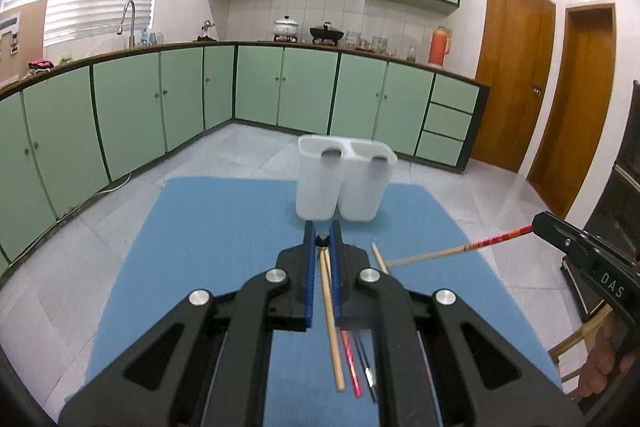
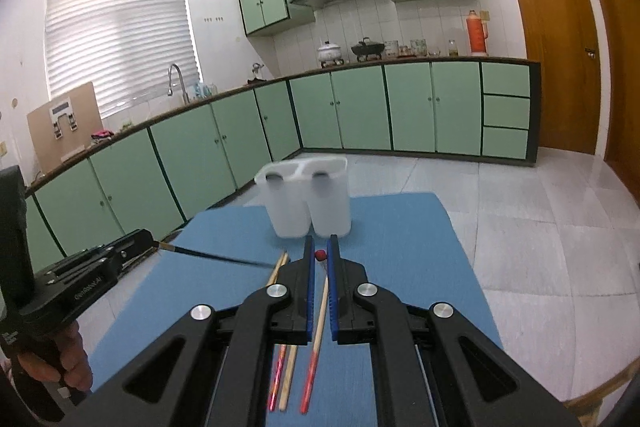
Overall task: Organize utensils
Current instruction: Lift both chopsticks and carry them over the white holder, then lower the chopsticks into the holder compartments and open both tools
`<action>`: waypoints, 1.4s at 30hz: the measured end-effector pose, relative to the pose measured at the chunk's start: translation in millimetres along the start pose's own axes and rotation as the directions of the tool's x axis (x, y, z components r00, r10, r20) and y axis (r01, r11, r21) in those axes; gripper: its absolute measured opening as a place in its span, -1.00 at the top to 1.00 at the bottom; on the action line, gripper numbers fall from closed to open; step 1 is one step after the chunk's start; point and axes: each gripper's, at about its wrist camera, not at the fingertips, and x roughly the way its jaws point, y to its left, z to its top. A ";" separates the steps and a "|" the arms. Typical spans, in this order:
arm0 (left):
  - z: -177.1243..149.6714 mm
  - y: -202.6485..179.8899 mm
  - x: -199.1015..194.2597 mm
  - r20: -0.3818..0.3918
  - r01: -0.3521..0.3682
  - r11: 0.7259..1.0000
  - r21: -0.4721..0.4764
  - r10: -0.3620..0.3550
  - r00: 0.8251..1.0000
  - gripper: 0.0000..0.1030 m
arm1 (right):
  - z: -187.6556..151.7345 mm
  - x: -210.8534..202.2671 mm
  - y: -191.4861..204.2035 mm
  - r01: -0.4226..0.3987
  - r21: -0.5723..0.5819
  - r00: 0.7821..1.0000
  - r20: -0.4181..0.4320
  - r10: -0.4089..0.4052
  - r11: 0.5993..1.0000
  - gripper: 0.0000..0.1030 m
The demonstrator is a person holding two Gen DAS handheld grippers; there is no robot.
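A white two-compartment holder (image 1: 345, 183) stands at the far end of the blue mat (image 1: 224, 227); it also shows in the right wrist view (image 2: 309, 201). My left gripper (image 1: 322, 239) is shut on a dark chopstick (image 2: 216, 255) and holds it above the mat. My right gripper (image 2: 320, 254) is shut on a red-ended wooden chopstick (image 1: 460, 251), its red tip (image 2: 319, 255) showing between the fingers. Loose chopsticks lie on the mat: a wooden one (image 1: 332, 323), a red one (image 1: 351, 363) and a dark one (image 1: 366, 367).
The mat covers a small table with tiled floor (image 2: 520, 227) around it. Green kitchen cabinets (image 1: 160, 107) run along the back and left. Wooden doors (image 1: 516, 67) are at the right. A wooden chair part (image 1: 576, 339) shows at the right edge.
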 end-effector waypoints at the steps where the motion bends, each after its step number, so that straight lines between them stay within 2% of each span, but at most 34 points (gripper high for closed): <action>1: 4.1 -0.2 1.0 0.003 0.000 1.000 -0.001 0.000 1.000 0.89 | 7.9 1.1 -1.0 -0.002 0.002 1.000 0.003 0.001 1.000 0.89; 8: 36.8 -2.1 7.7 0.028 0.018 1.000 -0.018 -0.018 0.999 0.89 | 43.6 10.8 -8.9 -0.022 0.021 1.000 0.006 0.022 1.000 0.89; 15: 57.7 -4.4 4.9 0.067 0.038 0.999 -0.028 -0.036 0.997 0.89 | 65.5 20.9 -3.4 -0.036 0.001 0.999 0.006 0.036 0.999 0.89; 24: 91.6 -0.8 -1.2 0.145 0.043 0.998 -0.043 -0.036 0.989 0.89 | 99.8 20.9 4.3 -0.056 -0.041 0.996 0.061 0.058 0.998 0.89; 32: 144.7 -4.1 1.6 0.247 0.043 0.998 -0.046 -0.030 0.968 0.89 | 148.7 25.6 10.3 -0.064 -0.066 0.986 0.152 0.073 0.996 0.89; 38: 186.6 -15.9 8.3 0.325 0.046 0.998 -0.035 -0.032 0.945 0.89 | 191.0 42.5 11.4 -0.069 -0.070 0.975 0.208 0.083 0.995 0.89; 42: 206.3 -28.9 26.0 0.359 0.032 0.999 -0.013 -0.026 0.933 0.89 | 210.9 64.4 8.7 -0.051 -0.068 0.970 0.234 0.065 0.996 0.89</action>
